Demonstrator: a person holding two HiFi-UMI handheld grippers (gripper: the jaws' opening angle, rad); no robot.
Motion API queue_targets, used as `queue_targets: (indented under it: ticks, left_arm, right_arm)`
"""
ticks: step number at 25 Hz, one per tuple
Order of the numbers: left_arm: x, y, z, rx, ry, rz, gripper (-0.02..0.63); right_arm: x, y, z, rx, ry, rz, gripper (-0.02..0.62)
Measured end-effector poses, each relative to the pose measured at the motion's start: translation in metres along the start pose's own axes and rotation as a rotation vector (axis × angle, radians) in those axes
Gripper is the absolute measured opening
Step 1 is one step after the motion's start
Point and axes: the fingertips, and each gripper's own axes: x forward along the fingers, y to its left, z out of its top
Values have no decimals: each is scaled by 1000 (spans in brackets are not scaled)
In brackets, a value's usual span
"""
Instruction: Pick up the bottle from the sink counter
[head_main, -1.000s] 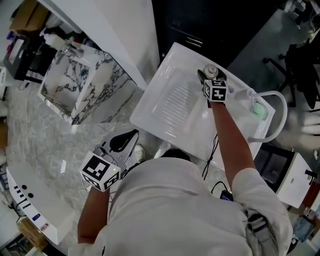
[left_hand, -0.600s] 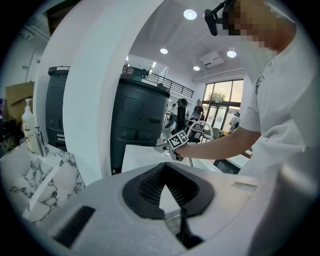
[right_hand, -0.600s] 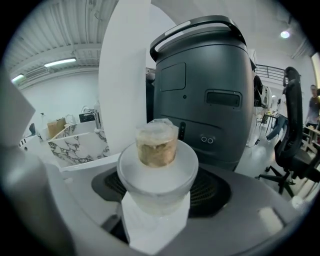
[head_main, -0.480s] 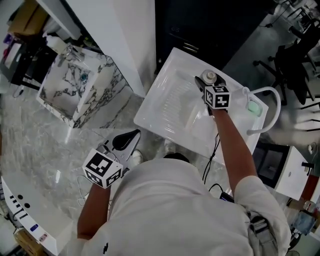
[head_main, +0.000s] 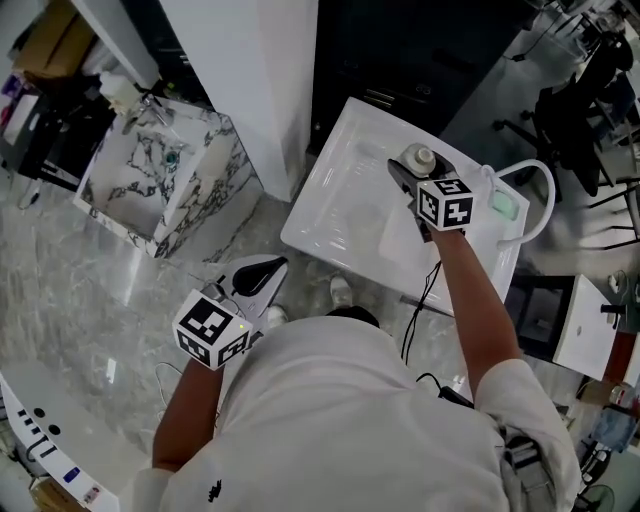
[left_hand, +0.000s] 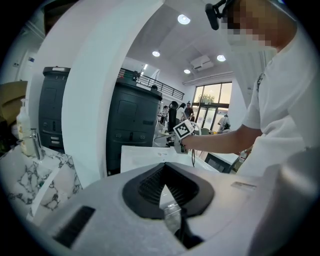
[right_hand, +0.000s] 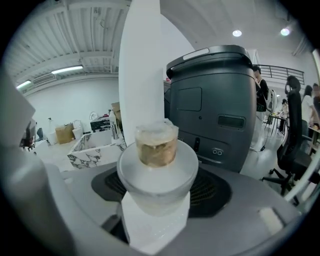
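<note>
A white bottle (head_main: 421, 157) with a gold cap under a clear cover stands between the jaws of my right gripper (head_main: 420, 166), which is shut on it near the back rim of the white sink (head_main: 340, 210). In the right gripper view the bottle (right_hand: 157, 170) fills the middle, upright, with the dark pads of the right gripper (right_hand: 157, 197) against its sides. My left gripper (head_main: 262, 272) hangs low at the left, away from the sink, over the marble floor. The left gripper view has that gripper's (left_hand: 165, 172) black jaws meeting at the tips with nothing between them.
A white curved faucet hose (head_main: 535, 205) and a green soap bar (head_main: 503, 208) sit at the sink's right end. A marble basin (head_main: 150, 190) stands to the left, beside a white pillar (head_main: 260, 60). A dark cabinet (right_hand: 215, 100) rises behind the sink.
The head view has shifted a little, so the sink sits further right and up. The right gripper stays shut on the bottle at the same spot. The left gripper has hardly moved.
</note>
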Motion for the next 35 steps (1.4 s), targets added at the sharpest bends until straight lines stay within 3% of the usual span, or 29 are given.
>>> queue_targets:
  ticks: [16, 35]
  left_arm:
    - [-46, -14, -36, 40, 31, -116, 6]
    - [-78, -18, -56, 41, 20, -156, 6]
  right_arm:
    - [-73, 96, 30, -38, -32, 34, 350]
    - [-104, 146, 38, -63, -34, 40, 350]
